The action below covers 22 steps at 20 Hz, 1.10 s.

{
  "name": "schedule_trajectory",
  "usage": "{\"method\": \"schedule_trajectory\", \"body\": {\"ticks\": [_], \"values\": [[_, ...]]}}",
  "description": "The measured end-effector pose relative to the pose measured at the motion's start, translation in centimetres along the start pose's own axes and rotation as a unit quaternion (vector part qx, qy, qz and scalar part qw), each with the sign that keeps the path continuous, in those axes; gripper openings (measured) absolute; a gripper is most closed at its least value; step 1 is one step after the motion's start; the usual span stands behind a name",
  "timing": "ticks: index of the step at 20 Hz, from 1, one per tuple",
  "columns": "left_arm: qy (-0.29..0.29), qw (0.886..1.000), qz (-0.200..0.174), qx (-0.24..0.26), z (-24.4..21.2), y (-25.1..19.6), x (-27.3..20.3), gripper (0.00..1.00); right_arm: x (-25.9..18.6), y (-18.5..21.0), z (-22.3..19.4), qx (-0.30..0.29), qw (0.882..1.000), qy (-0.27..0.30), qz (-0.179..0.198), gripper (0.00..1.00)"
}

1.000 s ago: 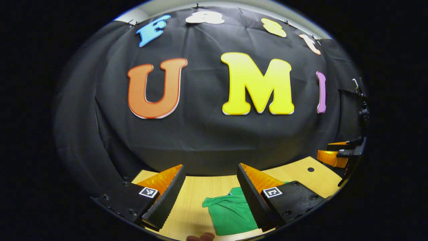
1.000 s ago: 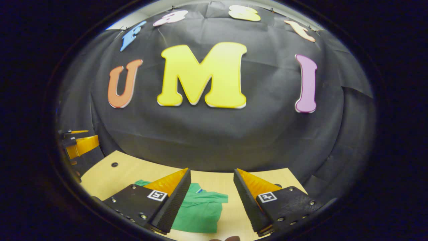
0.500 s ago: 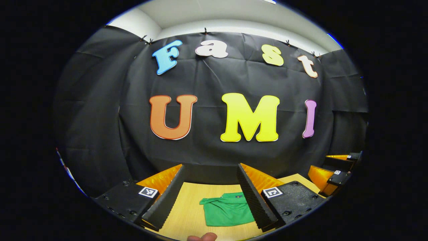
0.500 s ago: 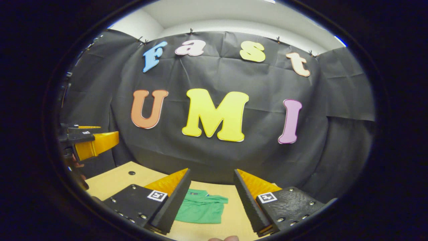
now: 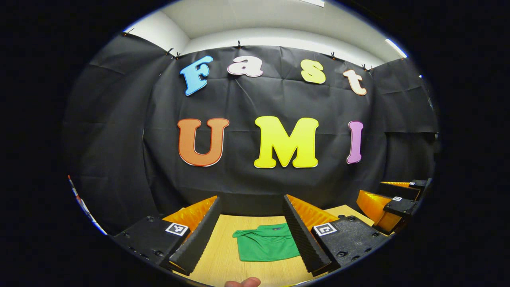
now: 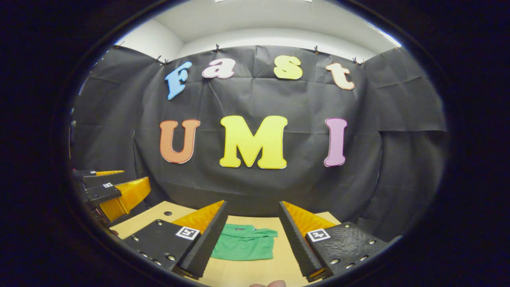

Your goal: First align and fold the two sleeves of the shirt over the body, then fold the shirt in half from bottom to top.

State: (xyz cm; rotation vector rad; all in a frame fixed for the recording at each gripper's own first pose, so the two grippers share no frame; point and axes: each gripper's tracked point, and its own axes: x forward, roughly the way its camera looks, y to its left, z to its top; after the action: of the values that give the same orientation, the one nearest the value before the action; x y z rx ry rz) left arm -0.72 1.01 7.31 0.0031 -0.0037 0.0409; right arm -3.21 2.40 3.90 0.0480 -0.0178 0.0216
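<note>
The left gripper (image 5: 251,231) is raised above the table (image 5: 223,255), its jaws spread wide with nothing between them. Below and ahead, seen through the gap and partly behind its right finger, the shirt (image 5: 265,247) lies on the table as a compact green rectangle, collar at the far end. The right gripper (image 6: 251,231) hangs off to the side at like height, equally wide open and holding nothing; the shirt (image 6: 244,247) lies ahead of it, tucked partly behind its left finger.

A recording booth: black cloth wall (image 5: 255,99) clipped up behind a bare wooden table (image 5: 223,255)
</note>
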Motion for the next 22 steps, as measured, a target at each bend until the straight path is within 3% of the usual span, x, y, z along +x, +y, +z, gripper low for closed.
{"method": "schedule_trajectory", "body": {"ticks": [1,2,8,9,10,22], "values": [[-0.002,1.0,0.002,0.003,0.1,0.0,-0.2,0.9,-0.1,0.2,-0.1,-0.004,1.0,0.003,0.002,0.83],[-0.005,1.0,0.001,0.003,0.3,-0.2,-0.3,0.98,-0.2,0.3,-0.1,-0.007,1.0,0.001,0.004,0.83],[-0.01,1.0,0.012,0.006,0.6,-0.4,-0.4,0.98,-0.5,0.0,0.9,-0.004,1.0,-0.015,-0.006,0.83],[-0.008,1.0,0.015,0.005,0.6,-0.4,-0.4,0.9,-0.6,0.0,1.0,-0.001,1.0,-0.015,-0.007,0.83],[-0.006,1.0,0.016,0.005,0.7,-0.3,-0.4,0.98,-0.6,-0.1,1.1,0.002,1.0,-0.016,-0.007,0.83],[-0.003,1.0,0.026,0.001,0.5,-0.1,-0.4,0.98,-0.1,-0.1,1.6,-0.001,1.0,-0.019,-0.01,0.83]]}}
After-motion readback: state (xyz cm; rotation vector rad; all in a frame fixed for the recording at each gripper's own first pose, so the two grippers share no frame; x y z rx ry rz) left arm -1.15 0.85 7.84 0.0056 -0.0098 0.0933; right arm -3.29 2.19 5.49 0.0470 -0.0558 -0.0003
